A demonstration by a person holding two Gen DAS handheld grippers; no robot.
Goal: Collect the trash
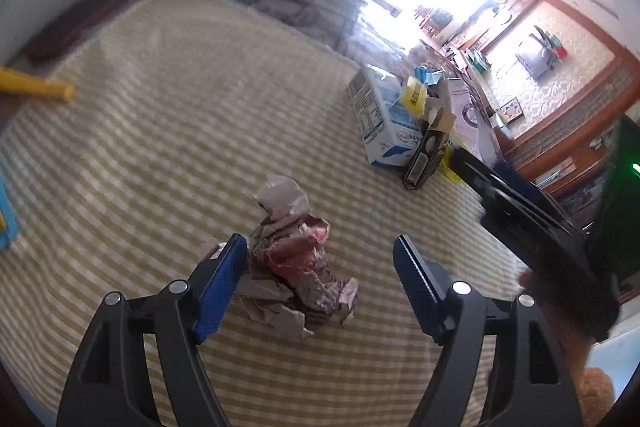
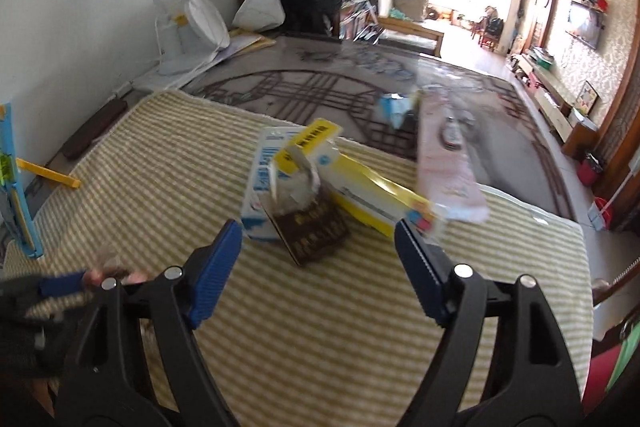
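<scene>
The left gripper (image 1: 320, 255) gaped wide around a crumpled wrapper (image 1: 298, 259) on the checked mat (image 1: 160, 147), its length running away from the camera. The right gripper (image 2: 318, 239) stood open before piled cartons (image 2: 320, 183).

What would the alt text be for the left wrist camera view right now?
The open left gripper straddles a crumpled wad of paper on a yellow checked mat, its blue fingers on either side. Behind lies a pile of cartons.
</scene>
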